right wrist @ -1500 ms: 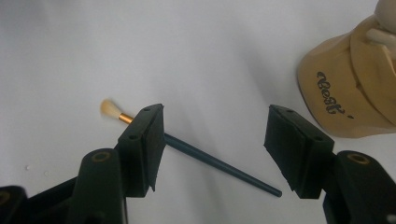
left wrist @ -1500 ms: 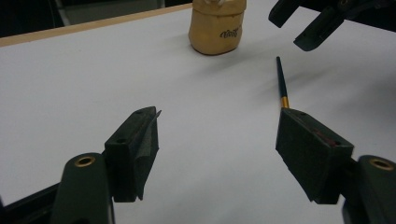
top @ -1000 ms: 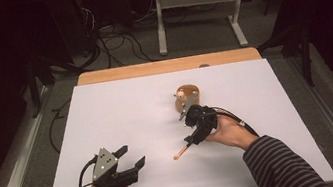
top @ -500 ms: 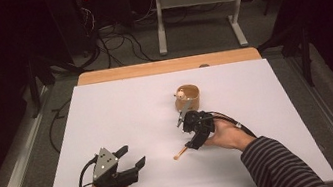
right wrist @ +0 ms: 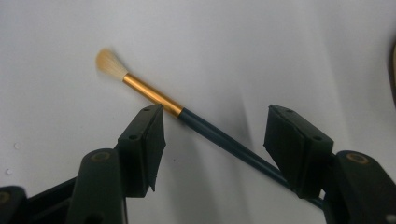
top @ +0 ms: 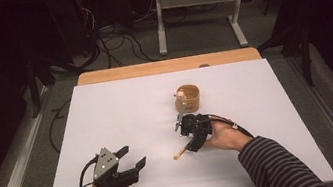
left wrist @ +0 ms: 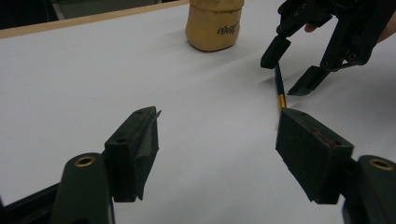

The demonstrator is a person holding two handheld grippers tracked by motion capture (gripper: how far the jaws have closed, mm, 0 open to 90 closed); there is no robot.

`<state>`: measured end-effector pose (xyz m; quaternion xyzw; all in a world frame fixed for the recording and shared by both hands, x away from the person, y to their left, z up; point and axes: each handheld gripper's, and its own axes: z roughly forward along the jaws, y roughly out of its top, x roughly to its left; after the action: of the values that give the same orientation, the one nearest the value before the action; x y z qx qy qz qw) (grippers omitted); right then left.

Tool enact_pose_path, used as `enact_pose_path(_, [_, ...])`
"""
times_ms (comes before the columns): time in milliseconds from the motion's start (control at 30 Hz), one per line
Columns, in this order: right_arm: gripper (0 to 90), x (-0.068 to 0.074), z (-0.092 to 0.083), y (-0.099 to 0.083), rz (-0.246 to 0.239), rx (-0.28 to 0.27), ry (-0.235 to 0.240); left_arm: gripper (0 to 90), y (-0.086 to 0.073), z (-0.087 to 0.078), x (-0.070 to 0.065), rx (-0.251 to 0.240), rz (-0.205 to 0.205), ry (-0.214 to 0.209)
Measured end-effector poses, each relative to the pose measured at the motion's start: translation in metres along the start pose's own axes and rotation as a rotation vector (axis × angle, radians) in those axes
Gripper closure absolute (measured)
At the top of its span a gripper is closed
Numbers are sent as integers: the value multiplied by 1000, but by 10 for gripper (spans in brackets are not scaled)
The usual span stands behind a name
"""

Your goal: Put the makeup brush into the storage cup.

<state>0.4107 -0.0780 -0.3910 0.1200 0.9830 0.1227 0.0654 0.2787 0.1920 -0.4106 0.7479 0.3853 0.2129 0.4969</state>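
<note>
Between my right gripper's [right wrist: 212,144] parted jaws, neither pad touching it, lies the brush [right wrist: 187,116], flat on the white table [top: 122,115] toward the near edge, right of its middle, bristles pointing at that edge. I judge it light, stiff and thin, with a smooth handle prone to roll or slip, so I would close on the dark shaft just behind the gold ferrule, never on the soft tuft. My left gripper [left wrist: 219,144] rests near the near-left corner, released and empty. Beyond the brush, toward the far edge, stands a tan cup [left wrist: 214,25]; its small dark lettering is too blurred to read.
</note>
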Motion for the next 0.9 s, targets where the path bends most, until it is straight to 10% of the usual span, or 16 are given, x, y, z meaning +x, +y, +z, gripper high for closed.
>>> enact_pose_path(900, [535,5,7,3,-33,49,13,302,0,-2,0,-10,-4,-1])
